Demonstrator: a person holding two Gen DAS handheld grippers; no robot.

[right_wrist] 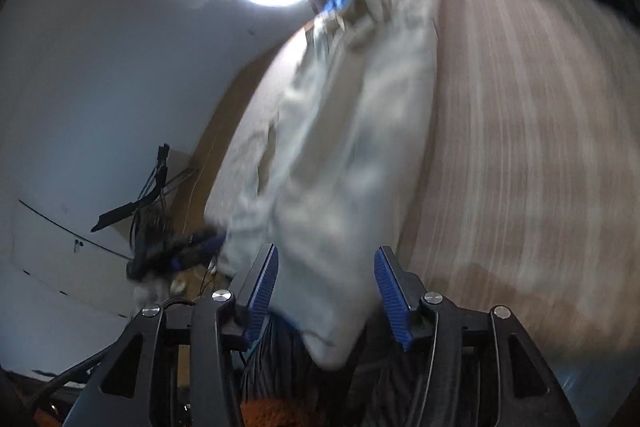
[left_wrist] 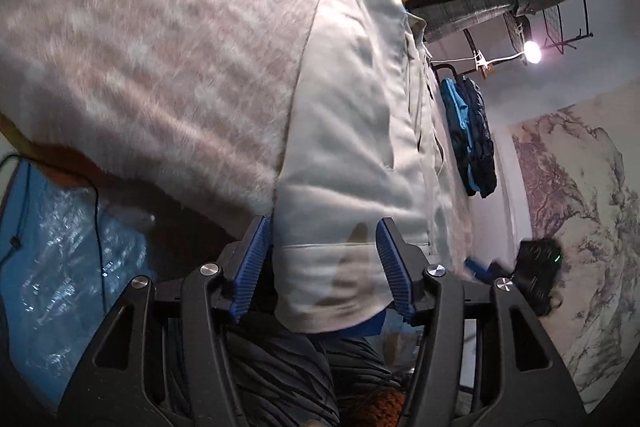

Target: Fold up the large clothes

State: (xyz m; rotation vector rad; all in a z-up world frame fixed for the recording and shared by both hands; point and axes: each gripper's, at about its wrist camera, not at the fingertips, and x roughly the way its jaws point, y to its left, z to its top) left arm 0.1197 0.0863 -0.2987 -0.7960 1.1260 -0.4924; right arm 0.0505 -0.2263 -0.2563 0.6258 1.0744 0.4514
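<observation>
1. Garment [left_wrist: 352,131]: pale grey-green trousers or similar, lying lengthwise on a fuzzy striped bed cover [left_wrist: 152,59], running from the near edge to the far end. Looks already folded in half along its length, with one straight long edge against the cover.
2. Look: thin woven fabric, soft wrinkles, a stitched hem band at the near end, and a darker smudge or shadow near that hem. Blue lining shows at the far waistband end. The right wrist view is motion-blurred, so detail there is poor.
3. Left gripper [left_wrist: 322,267]: jaws open, blue ribbed pads either side of the near hem; cloth sits between them but the pads do not press it.
4. Right gripper [right_wrist: 324,287]: jaws open too, straddling a near corner of the garment [right_wrist: 352,155]; the corner hangs loose between the pads, no pinch visible.
5. Why placed so, as a judgement: both grippers line up on the near end, 1 per corner, ready to close and carry that end to the far end for the next fold.
6. Risk: pinching only the top layer would split the fold.
</observation>
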